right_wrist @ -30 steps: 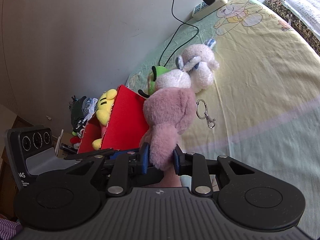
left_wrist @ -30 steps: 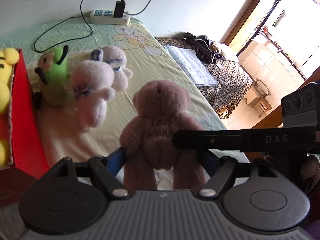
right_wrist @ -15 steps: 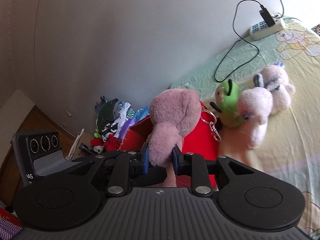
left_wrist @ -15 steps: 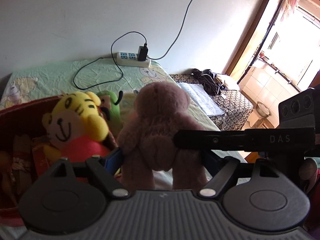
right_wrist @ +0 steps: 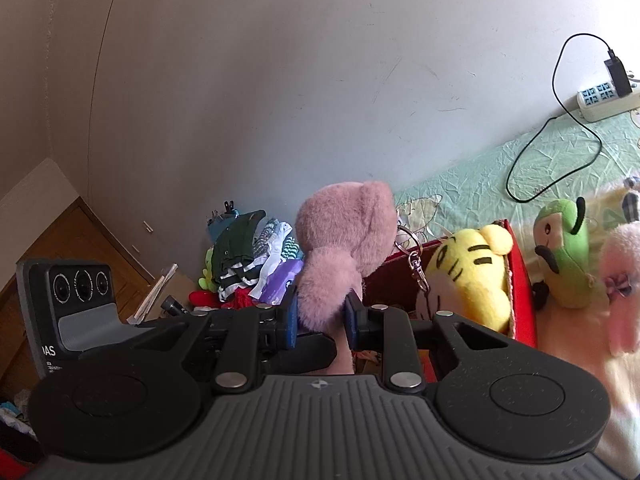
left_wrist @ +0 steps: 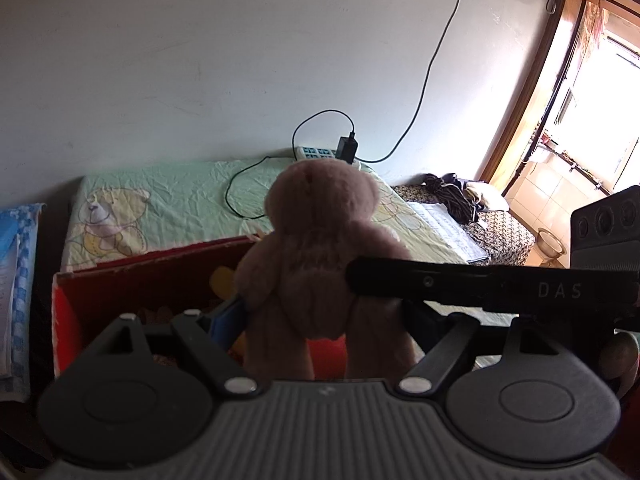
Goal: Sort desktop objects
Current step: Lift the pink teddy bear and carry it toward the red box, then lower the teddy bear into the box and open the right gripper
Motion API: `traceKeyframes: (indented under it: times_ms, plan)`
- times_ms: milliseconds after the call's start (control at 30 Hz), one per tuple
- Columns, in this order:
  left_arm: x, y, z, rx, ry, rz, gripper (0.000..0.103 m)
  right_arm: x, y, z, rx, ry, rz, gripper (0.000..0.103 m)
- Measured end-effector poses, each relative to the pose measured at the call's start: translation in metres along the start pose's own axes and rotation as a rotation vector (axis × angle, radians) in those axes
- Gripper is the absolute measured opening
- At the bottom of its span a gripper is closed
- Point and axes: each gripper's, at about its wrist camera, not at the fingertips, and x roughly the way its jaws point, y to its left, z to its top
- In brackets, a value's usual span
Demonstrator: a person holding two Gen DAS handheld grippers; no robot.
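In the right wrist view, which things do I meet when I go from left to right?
Pile of clothes → pink plush toy held in the right gripper → yellow tiger plush in the red box → green plush → power strip.

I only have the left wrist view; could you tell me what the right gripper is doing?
Observer: The right gripper is shut on one limb of the bear, with a blue pad on either side.
Operator: Thank you. What is in the red box?
Observer: A yellow tiger lies against the right wall of the box.
Operator: Is anything on the bed outside it?
Observer: A green plush and a pink plush sit just right of the box.
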Motion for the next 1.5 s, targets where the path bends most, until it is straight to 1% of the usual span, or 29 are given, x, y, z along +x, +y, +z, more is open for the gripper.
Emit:
traceKeyframes:
  times_ms: [100, 333, 500, 567, 633, 667, 733, 800, 867, 967, 1133, 1200, 1267, 1300, 1333, 1367, 1400, 1500]
  plan:
    - [0.008, 0.018, -0.003, -0.013, 0.008, 0.008, 0.083, 0.019, 0.004, -0.001, -0.028, 0.011, -0.025, 0.025]
    - [0.038, 0.057, -0.019, -0.084, 0.088, -0.003, 0.083, 0.060, -0.001, -0.010, -0.065, 0.082, -0.116, 0.025]
    - [0.053, 0.075, -0.025, -0.113, 0.136, -0.012, 0.083, 0.082, -0.006, -0.016, -0.069, 0.128, -0.153, 0.025]
    - [0.060, 0.080, -0.028, -0.123, 0.165, -0.026, 0.083, 0.089, -0.006, -0.018, -0.077, 0.146, -0.169, 0.025]
    - [0.066, 0.081, -0.030, -0.124, 0.193, -0.067, 0.081, 0.097, -0.007, -0.020, -0.093, 0.166, -0.185, 0.022]
    - [0.069, 0.079, -0.031, -0.115, 0.202, -0.073, 0.081, 0.101, -0.007, -0.021, -0.096, 0.179, -0.188, 0.022]
    - [0.074, 0.073, -0.033, -0.078, 0.210, -0.058, 0.082, 0.110, -0.007, -0.024, -0.100, 0.209, -0.201, 0.022]
    - [0.080, 0.070, -0.036, -0.060, 0.222, -0.052, 0.083, 0.117, -0.007, -0.028, -0.117, 0.222, -0.234, 0.022]
    - [0.084, 0.073, -0.038, -0.069, 0.234, -0.055, 0.083, 0.119, -0.009, -0.031, -0.117, 0.215, -0.251, 0.022]
    - [0.087, 0.081, -0.038, -0.106, 0.253, -0.075, 0.084, 0.118, -0.016, -0.031, -0.084, 0.202, -0.265, 0.021]
    - [0.091, 0.087, -0.034, -0.137, 0.264, -0.081, 0.085, 0.110, -0.022, -0.037, -0.014, 0.115, -0.274, 0.020]
    - [0.090, 0.085, -0.031, -0.126, 0.258, -0.064, 0.084, 0.107, -0.021, -0.038, -0.002, 0.059, -0.276, 0.020]
    - [0.090, 0.081, -0.029, -0.098, 0.250, -0.036, 0.085, 0.106, -0.021, -0.038, -0.001, 0.025, -0.279, 0.020]
    - [0.090, 0.080, -0.029, -0.083, 0.253, -0.017, 0.088, 0.106, -0.020, -0.039, -0.008, 0.009, -0.284, 0.020]
    - [0.092, 0.079, -0.030, -0.070, 0.261, 0.003, 0.089, 0.105, -0.020, -0.041, -0.020, -0.007, -0.288, 0.020]
    - [0.095, 0.078, -0.031, -0.059, 0.280, 0.027, 0.088, 0.105, -0.020, -0.042, -0.029, -0.012, -0.288, 0.020]
    - [0.097, 0.078, -0.032, -0.060, 0.300, 0.029, 0.083, 0.107, -0.020, -0.044, -0.036, -0.004, -0.294, 0.020]
    - [0.097, 0.078, -0.032, -0.054, 0.309, 0.054, 0.086, 0.110, -0.023, -0.044, -0.043, 0.002, -0.304, 0.020]
